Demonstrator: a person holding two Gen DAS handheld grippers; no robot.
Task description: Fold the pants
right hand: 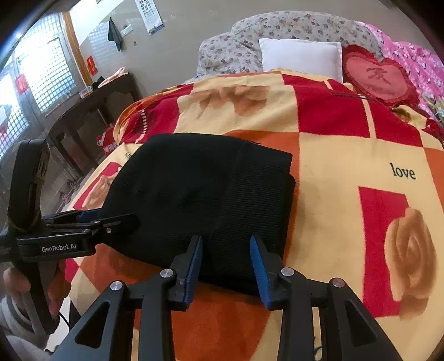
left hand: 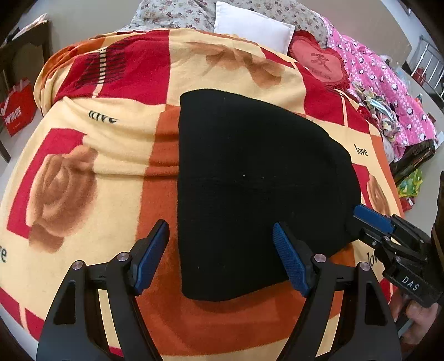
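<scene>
The pants (left hand: 249, 180) are plain black, with a fine ribbed band on one side, and lie on a blanket (left hand: 116, 138) checked in cream, red and orange with tan roses and black "love" lettering. Both grippers (left hand: 220, 244) (right hand: 226, 263) are black with blue pads. Behind are a white pillow (right hand: 302, 57), a red heart cushion (right hand: 377, 75), a grey floral quilt (right hand: 277, 25) and a pink spotted cover (left hand: 383, 80).

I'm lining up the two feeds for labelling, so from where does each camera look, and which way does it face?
Left wrist: sits on the left gripper, looking forward over the folded black pants on the blanket; its own open fingers show, and the right gripper enters from the right.
Right wrist: sits on the right gripper, facing the pants' ribbed end and the white pillow; the left gripper and the hand holding it show at left.
Shared: pants, blanket, pillow, red heart cushion.
</scene>
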